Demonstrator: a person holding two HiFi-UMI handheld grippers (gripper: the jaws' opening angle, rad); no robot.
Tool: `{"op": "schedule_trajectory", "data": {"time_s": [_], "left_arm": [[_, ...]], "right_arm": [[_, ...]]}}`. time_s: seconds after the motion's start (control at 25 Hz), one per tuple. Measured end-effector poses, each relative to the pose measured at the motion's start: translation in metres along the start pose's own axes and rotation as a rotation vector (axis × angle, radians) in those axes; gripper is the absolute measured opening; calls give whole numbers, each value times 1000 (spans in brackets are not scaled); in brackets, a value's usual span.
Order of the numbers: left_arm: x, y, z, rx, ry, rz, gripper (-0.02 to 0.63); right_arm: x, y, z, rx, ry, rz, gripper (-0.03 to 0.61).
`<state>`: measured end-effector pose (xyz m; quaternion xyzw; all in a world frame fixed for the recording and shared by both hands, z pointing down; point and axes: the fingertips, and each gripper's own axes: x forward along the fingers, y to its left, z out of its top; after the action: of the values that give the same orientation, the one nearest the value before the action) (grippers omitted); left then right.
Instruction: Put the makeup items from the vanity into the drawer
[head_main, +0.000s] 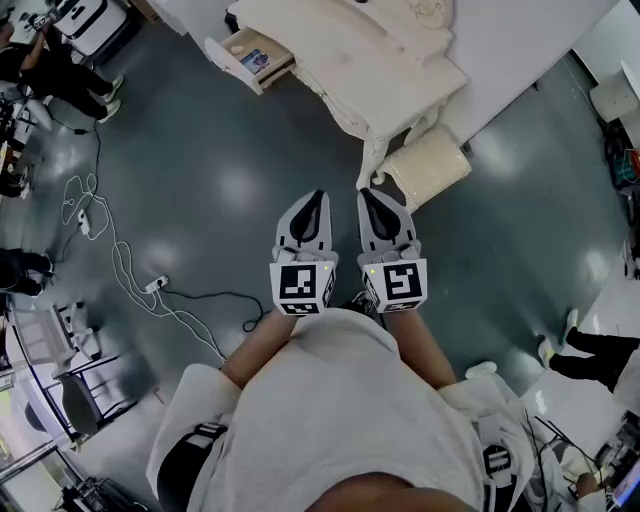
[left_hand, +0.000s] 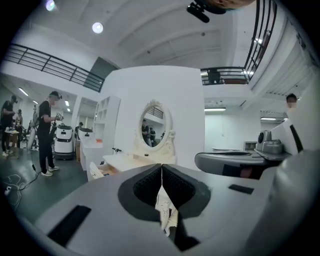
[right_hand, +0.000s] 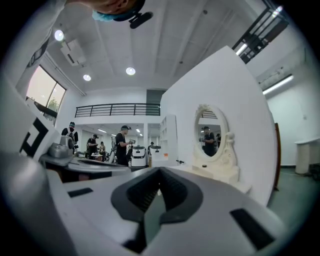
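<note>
The cream vanity (head_main: 350, 60) stands ahead of me across the grey floor, and one of its drawers (head_main: 250, 58) is pulled open at its left end with something colourful inside. Its oval mirror (left_hand: 155, 125) shows in the left gripper view, and the mirror (right_hand: 210, 132) also in the right gripper view. A small dark item (right_hand: 202, 166) lies on the vanity top; other makeup is too small to tell. My left gripper (head_main: 316, 200) and right gripper (head_main: 368, 198) are held side by side in front of my body, well short of the vanity. Both are shut with nothing between their pads.
A cream cushioned stool (head_main: 428, 165) stands in front of the vanity. Cables (head_main: 120, 265) and a power strip (head_main: 155, 285) trail over the floor at left. People stand at the far left (left_hand: 46, 132), beside a white machine (left_hand: 63, 142). Someone's legs (head_main: 590, 350) are at right.
</note>
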<state>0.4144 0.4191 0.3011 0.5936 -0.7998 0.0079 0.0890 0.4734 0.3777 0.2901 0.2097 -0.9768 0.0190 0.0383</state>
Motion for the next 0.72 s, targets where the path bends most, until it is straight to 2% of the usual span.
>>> {"op": "schedule_trajectory", "data": {"time_s": [0.32,0.48,0.72], "left_arm": [[9,52,-5,-26,9,28,8],[17,83,-8,-45,16,20,8],[32,133,-8,-52,37,-34,8]], "right_arm": [[46,27,6,-16,-32,27,14],[71,46,-1,-15,-16,44,14],[123,59,-11,-53,55,-34,14]]}}
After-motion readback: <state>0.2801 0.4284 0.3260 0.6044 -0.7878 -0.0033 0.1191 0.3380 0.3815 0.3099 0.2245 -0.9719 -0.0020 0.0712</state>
